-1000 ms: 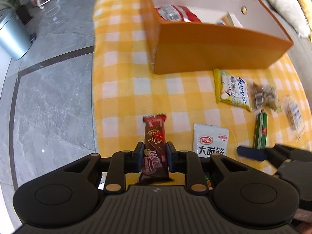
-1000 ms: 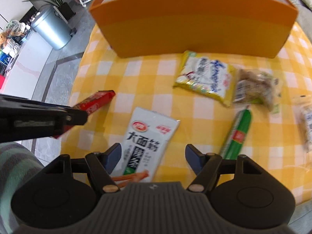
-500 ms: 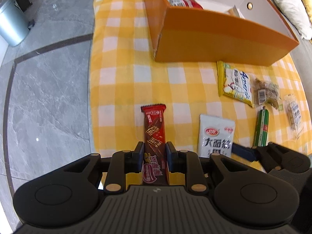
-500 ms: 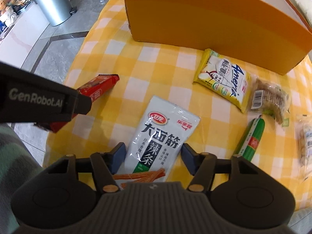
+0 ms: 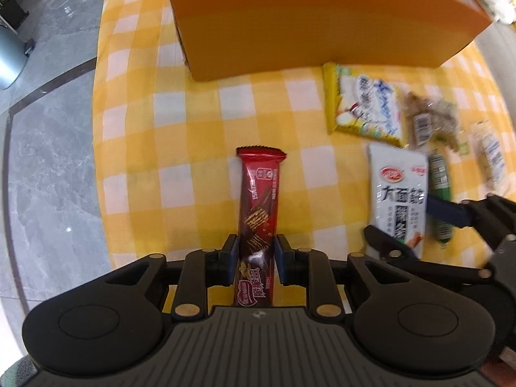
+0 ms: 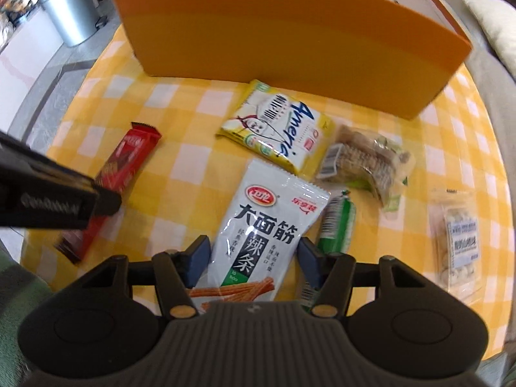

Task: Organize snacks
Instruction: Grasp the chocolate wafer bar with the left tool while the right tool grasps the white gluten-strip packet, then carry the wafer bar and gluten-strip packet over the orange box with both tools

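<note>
A tabletop [image 6: 200,161] covered by a yellow-and-white checked cloth is shown, with an orange box [image 6: 283,45] stood at its far side. A red chocolate wafer bar [image 5: 258,213] is laid flat near the left edge of the cloth, pointing toward the box; its near part is flanked by the pads of the left tool [image 5: 256,262]. The jaws have just been eased apart slightly, and narrow gaps are seen on both sides of the wrapper, so the bar is straddled rather than pinched. A white spicy gluten strip packet [image 6: 267,225] is laid in the middle of the cloth, with its lower end set between the spread jaws of the right tool [image 6: 254,259]; the pads are kept just clear of its edges. A green sausage stick [image 6: 337,225] is placed just beside the packet on its right. A yellow Ameria packet [image 6: 277,122] is found nearer the box, touched on its right by a clear-wrapped biscuit pack [image 6: 364,164]. A clear nut packet [image 6: 459,245] is set well apart at the far right.
</note>
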{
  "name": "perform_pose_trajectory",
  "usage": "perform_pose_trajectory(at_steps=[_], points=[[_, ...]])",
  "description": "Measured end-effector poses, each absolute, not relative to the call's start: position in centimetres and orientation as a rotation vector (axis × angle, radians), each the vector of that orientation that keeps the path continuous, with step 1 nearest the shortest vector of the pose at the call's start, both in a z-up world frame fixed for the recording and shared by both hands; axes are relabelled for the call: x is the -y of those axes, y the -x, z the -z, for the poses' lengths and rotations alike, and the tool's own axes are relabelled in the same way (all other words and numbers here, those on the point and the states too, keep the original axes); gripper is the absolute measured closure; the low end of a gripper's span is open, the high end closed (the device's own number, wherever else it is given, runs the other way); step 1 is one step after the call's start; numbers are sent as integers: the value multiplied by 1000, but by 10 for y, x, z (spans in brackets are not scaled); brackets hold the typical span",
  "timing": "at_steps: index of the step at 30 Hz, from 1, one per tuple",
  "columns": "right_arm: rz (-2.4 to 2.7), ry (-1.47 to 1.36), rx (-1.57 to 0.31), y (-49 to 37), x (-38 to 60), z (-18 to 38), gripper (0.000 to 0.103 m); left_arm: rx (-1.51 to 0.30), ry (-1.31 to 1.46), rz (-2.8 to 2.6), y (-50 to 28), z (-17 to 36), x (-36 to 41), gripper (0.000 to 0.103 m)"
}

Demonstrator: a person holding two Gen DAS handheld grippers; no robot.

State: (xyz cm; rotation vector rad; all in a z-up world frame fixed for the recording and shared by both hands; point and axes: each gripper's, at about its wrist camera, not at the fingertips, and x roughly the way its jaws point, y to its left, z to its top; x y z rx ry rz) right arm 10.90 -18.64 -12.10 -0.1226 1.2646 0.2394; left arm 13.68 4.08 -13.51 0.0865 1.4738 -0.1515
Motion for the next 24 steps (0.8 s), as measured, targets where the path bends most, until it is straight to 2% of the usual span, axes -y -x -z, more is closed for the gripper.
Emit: perform_pose_trajectory(at_steps=[2,4,5,10,15,24], points=[[-237,114,-1259,-107,187,122,42,-1472,-95,146,-137,135,-40,73],[-242,115,-1256,-105,184,124,40,-1472,-93,134,-137,137,-41,65],[-246,118,-1256,-104,183,125,37,-1476,-93,129,-137,138,-41,65],[-262,138,-1219,-99,178,125,42,-1473,-134,123,-137,143,-34,65],[-273,134,-1201,-97,180,124,48,-1454,-158,145,-135,143,-26,76],[-292,99,-1189,-95,191,116,52,-1373,-94,122,-130,123,-37,77]])
